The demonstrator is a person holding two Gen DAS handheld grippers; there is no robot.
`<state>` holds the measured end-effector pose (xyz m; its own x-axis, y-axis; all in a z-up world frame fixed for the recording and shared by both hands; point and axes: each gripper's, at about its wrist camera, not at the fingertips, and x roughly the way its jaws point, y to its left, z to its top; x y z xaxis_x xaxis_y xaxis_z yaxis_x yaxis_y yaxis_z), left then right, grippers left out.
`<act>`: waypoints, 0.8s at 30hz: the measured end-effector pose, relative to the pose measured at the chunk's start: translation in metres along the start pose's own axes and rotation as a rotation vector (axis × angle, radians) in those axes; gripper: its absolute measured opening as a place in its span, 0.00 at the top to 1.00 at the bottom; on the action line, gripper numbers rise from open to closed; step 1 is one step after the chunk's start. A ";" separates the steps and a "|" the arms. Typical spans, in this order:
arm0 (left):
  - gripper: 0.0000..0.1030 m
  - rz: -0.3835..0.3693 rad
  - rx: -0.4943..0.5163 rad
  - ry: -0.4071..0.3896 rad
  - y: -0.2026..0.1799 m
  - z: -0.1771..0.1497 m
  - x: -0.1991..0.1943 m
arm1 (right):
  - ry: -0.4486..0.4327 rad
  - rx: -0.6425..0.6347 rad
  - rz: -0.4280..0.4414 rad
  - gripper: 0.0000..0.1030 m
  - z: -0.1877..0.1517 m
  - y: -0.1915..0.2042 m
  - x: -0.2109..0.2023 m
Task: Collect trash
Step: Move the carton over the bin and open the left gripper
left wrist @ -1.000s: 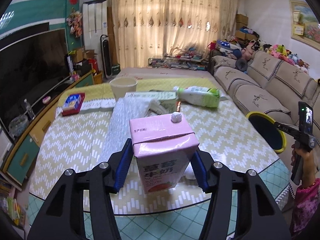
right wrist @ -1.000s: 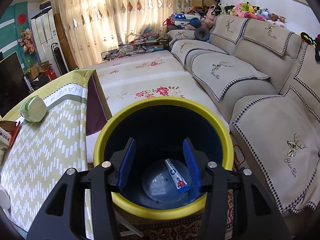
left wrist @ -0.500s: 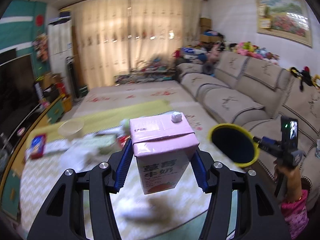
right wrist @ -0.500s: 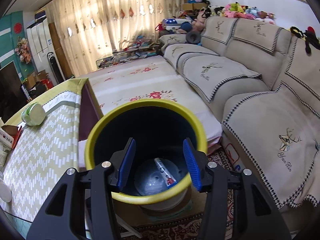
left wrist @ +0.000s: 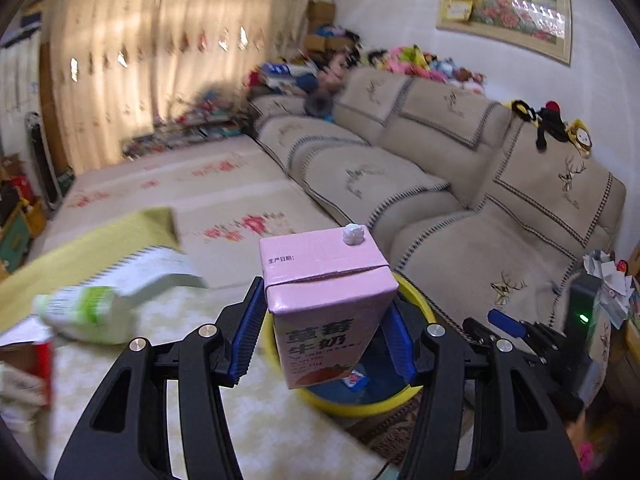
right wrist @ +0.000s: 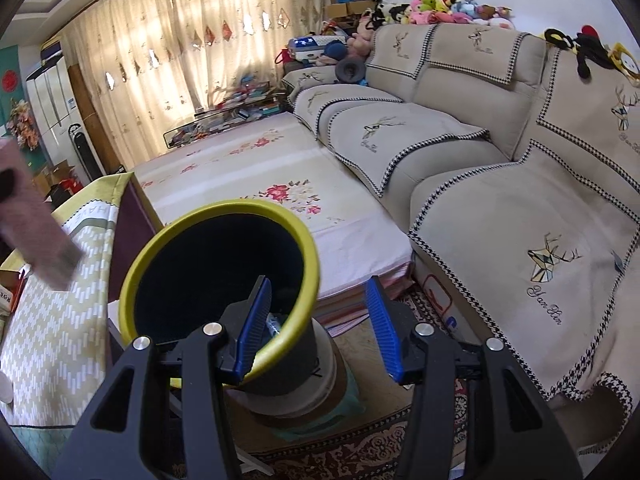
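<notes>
A pink milk carton (left wrist: 320,280) with a small white cap stands upright between the blue pads of my left gripper (left wrist: 325,320), which is shut on it. Directly behind the carton is the yellow-rimmed dark bin (left wrist: 352,407), with a small wrapper on its bottom. In the right wrist view the bin (right wrist: 224,206) lies left of centre and the carton (right wrist: 36,220) shows blurred at the left edge. My right gripper (right wrist: 318,286) is open with nothing between its fingers; its left finger overlaps the bin's near rim. It also shows as the right gripper (left wrist: 506,323) beside the bin.
The table with the yellow-green chevron cloth (right wrist: 52,320) stands left of the bin and carries a lying green-and-white bottle (left wrist: 88,316) and a red box (left wrist: 24,360). A beige sofa (right wrist: 500,184) runs along the right. A floral-covered platform (right wrist: 260,168) is behind the bin.
My left gripper has swung right with the carton, from over the table to in front of the bin. The right gripper has drawn back and right, so the bin sits further left.
</notes>
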<state>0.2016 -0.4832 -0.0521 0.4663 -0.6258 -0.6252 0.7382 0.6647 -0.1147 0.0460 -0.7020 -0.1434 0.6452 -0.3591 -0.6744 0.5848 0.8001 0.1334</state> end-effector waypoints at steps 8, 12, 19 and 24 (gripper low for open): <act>0.46 0.002 -0.029 0.141 -0.015 -0.010 0.100 | 0.028 0.013 0.002 0.54 -0.007 -0.010 0.009; 0.29 0.021 -0.033 0.138 -0.015 -0.016 0.101 | 0.033 0.016 0.009 0.54 -0.007 -0.010 0.010; 0.17 0.037 -0.005 0.004 -0.006 -0.018 -0.001 | 0.025 -0.005 0.040 0.53 -0.007 0.006 0.003; 0.12 0.098 0.006 -0.078 0.020 -0.036 -0.087 | 0.015 -0.030 0.068 0.50 -0.008 0.024 -0.007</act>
<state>0.1583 -0.4006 -0.0273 0.5731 -0.5879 -0.5709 0.6897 0.7223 -0.0515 0.0512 -0.6765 -0.1411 0.6754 -0.2959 -0.6755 0.5244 0.8368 0.1577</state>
